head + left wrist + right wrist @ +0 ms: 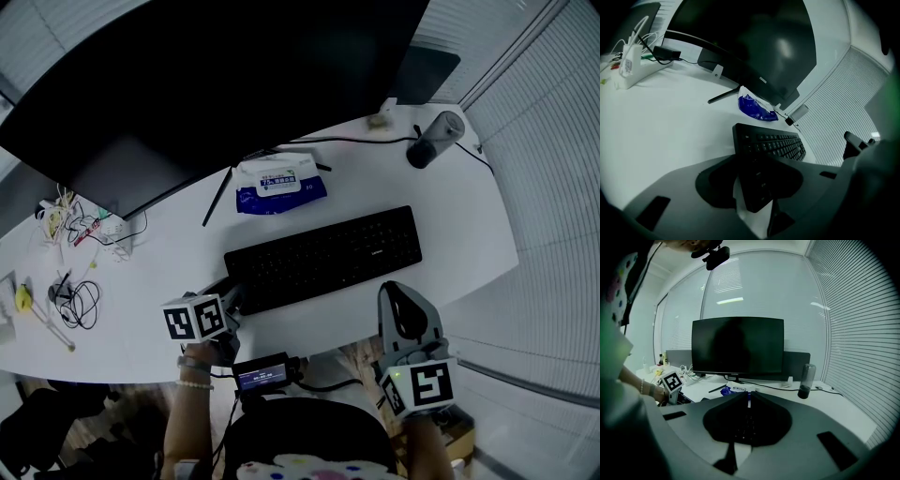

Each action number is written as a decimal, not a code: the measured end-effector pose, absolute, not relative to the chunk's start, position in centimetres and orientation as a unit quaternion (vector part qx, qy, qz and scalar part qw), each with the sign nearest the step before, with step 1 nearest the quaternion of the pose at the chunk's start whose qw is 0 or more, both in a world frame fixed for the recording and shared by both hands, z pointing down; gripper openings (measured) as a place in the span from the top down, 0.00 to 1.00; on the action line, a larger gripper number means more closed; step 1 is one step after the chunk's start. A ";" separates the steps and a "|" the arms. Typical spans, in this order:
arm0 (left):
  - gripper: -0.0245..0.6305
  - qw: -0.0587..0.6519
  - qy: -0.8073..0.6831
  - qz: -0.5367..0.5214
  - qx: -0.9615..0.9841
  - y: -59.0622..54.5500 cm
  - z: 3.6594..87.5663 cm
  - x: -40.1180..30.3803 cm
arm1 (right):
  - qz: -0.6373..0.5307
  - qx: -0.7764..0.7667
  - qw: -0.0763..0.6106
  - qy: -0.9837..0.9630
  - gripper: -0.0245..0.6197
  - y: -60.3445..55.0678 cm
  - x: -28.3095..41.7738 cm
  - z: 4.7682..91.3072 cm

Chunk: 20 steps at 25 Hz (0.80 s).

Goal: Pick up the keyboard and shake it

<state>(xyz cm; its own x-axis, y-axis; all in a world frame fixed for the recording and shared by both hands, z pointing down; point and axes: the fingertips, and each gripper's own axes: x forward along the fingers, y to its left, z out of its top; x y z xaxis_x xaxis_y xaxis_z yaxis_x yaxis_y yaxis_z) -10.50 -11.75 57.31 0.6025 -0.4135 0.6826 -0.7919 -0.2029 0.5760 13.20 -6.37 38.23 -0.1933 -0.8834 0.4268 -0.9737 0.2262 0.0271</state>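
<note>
While one black keyboard (323,256) lies flat on the white table (169,253), I hold my left gripper (232,296) spread around its left end, pads not pressing; my right gripper (398,287) hovers closed and empty near its right end; beyond stand one monitor (216,75), one wipes pack (279,180) and one dark bottle (434,139).

The white table (159,262) with a curved front edge carries a black keyboard (323,257) near that edge, with a blue-and-white wipes pack (279,181) behind it. A dark bottle (434,139) stands at the far right, while a power strip (108,227) and a coiled cable (80,305) lie at the left.
</note>
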 end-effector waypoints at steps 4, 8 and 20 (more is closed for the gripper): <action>0.71 0.486 -0.413 0.186 0.748 -11.8 57.1 -10.6 | 0.129 0.609 0.182 -0.761 0.90 -6.4 13.7 38.6; 0.71 0.479 -0.422 0.177 0.749 -11.9 56.3 -10.7 | 0.140 0.612 0.181 -0.757 0.90 -6.6 14.3 39.3; 0.71 0.446 -0.448 0.162 0.758 -12.1 52.9 -10.4 | 0.226 0.617 0.189 -0.730 0.89 -8.0 21.3 45.0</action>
